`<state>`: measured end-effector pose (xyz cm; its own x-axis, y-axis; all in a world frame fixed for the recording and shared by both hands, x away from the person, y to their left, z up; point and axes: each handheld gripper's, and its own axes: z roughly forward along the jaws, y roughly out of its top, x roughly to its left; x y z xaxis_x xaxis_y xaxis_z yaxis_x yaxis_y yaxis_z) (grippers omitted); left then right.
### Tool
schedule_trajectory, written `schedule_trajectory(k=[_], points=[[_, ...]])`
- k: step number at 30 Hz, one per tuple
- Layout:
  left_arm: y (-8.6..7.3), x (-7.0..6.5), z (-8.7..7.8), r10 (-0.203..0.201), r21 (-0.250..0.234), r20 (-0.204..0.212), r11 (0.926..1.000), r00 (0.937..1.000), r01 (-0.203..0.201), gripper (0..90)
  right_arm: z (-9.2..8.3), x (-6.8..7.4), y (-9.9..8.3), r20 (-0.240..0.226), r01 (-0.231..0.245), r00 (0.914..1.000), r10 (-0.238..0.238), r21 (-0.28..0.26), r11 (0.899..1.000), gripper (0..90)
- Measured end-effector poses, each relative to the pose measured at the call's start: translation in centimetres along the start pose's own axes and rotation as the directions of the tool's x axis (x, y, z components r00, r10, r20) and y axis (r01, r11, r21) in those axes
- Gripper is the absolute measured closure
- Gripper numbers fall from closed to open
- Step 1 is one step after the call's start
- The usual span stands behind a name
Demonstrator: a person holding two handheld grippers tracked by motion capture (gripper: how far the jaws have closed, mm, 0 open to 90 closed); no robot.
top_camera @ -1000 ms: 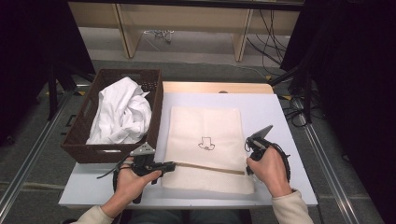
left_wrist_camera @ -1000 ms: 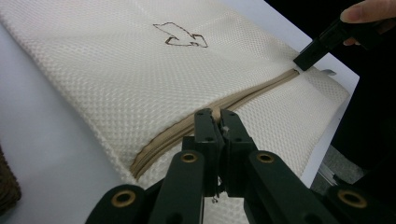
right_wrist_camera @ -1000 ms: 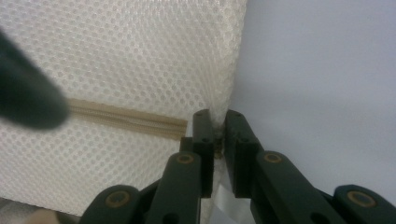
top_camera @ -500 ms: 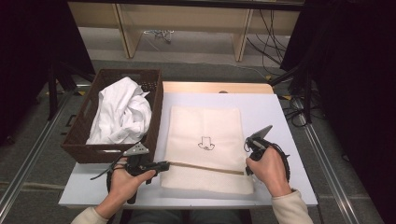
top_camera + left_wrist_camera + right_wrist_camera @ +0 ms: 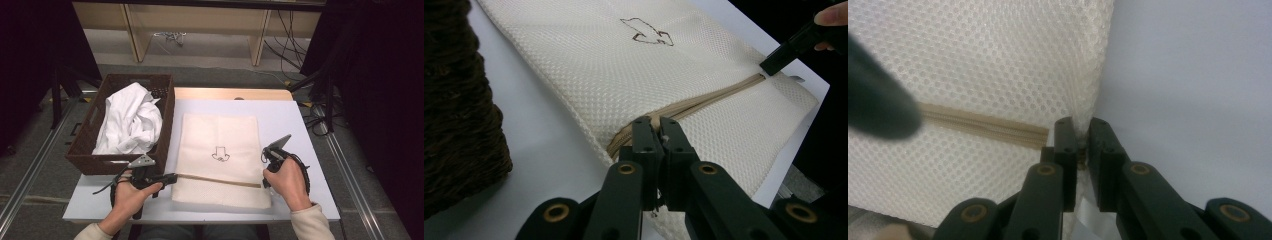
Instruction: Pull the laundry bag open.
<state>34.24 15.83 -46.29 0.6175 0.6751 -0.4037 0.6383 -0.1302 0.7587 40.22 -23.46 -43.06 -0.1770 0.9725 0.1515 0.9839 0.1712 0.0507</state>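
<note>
A cream mesh bag (image 5: 220,135) with a small dark emblem lies flat on the white table (image 5: 300,125). A tan zipper (image 5: 220,180) runs across it near the front edge. My left gripper (image 5: 174,176) is at the zipper's left end, and its jaws (image 5: 659,122) are shut on the zipper pull there. My right gripper (image 5: 264,159) sits at the bag's right edge beside the zipper's other end. It (image 5: 1082,125) is shut on a pinch of the mesh edge. In the left gripper view the right gripper's black jaw (image 5: 784,50) shows at the far end of the zipper (image 5: 724,92).
A dark wicker basket (image 5: 167,117) holding crumpled white cloth (image 5: 130,120) stands left of the bag, close to my left hand. A wooden strip edges the table's far side. Bare table lies right of the bag, and the floor with cables lies beyond.
My left hand and gripper have shifted slightly left along the zipper line toward the bag's left edge. The right hand has stayed still.
</note>
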Motion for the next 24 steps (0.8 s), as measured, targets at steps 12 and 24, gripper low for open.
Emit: schedule_trajectory(k=[12, 24], points=[[-0.35, 0.41, 0.0, -0.014, 0.012, -0.012, 0.9998, 0.9998, 0.014, 86.9, 0.53, 0.01, -0.03, -0.01, 0.016, 0.9998, -0.016, -0.025, 1.0, 84.5], [-0.62, 0.81, -0.19, -0.014, 0.021, -0.034, 0.9997, 0.9993, 0.015, 86.9, 0.44, -0.3, 0.13, -0.002, -0.004, 1.0, 0.004, 0.012, 1.0, 84.4]])
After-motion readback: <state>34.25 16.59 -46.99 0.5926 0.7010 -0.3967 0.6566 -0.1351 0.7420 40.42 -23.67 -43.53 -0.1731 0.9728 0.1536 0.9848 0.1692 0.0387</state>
